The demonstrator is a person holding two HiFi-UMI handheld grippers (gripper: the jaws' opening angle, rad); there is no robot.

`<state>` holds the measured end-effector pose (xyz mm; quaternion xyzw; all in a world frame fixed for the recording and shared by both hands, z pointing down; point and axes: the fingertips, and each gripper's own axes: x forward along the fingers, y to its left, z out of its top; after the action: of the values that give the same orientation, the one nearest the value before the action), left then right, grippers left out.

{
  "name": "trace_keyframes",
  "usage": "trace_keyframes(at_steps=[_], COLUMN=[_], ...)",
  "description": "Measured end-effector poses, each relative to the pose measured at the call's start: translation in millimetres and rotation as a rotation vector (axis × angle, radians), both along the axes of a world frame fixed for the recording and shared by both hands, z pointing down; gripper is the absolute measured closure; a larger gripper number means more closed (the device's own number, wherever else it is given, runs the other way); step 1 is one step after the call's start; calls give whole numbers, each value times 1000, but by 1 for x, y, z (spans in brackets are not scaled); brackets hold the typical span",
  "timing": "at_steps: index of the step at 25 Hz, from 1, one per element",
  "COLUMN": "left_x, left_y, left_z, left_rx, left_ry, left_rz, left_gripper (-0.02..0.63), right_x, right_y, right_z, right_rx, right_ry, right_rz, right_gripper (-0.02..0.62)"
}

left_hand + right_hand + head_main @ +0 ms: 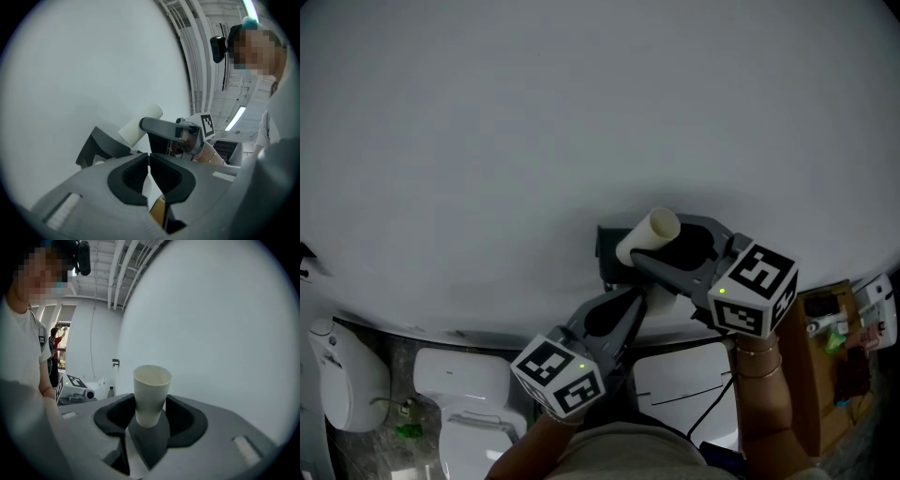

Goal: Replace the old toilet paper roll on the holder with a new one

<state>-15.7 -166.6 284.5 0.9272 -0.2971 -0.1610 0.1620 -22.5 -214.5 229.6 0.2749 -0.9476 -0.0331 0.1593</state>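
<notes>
Right gripper (673, 251): jaws clamped on the empty cardboard tube (151, 397), which is close in front of the wall holder (607, 249). Left gripper (149, 163): jaws closed on nothing, just below. My concern is that the thin tube, pinched near one end, may crush or pivot out and drop.

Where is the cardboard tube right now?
The tube is gripped in the right gripper. In the head view it is just right of centre, in front of the white wall, up and right of the dark holder.

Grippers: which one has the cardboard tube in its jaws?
The right gripper: its jaws clamp the empty cardboard tube. The left gripper has its jaws shut, no tube between them.
</notes>
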Motion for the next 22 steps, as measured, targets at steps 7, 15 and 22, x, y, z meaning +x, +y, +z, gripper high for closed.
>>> trace_keyframes(at_steps=[7,15,22], left_x=[5,5,0], left_y=[-4,-2,-6], left_z=[0,-2,1], left_rx=[-23,-20,-18], left_ry=[21,25,8], left_rz=[47,49,14], left_gripper=[598,598,598], right_x=[-8,-12,0], right_y=[-6,-2,1], right_z=[14,18,9], right_rx=[-49,-44,15], right_ry=[82,133,71], right_rz=[-77,-118,-63], right_gripper=[390,370,334])
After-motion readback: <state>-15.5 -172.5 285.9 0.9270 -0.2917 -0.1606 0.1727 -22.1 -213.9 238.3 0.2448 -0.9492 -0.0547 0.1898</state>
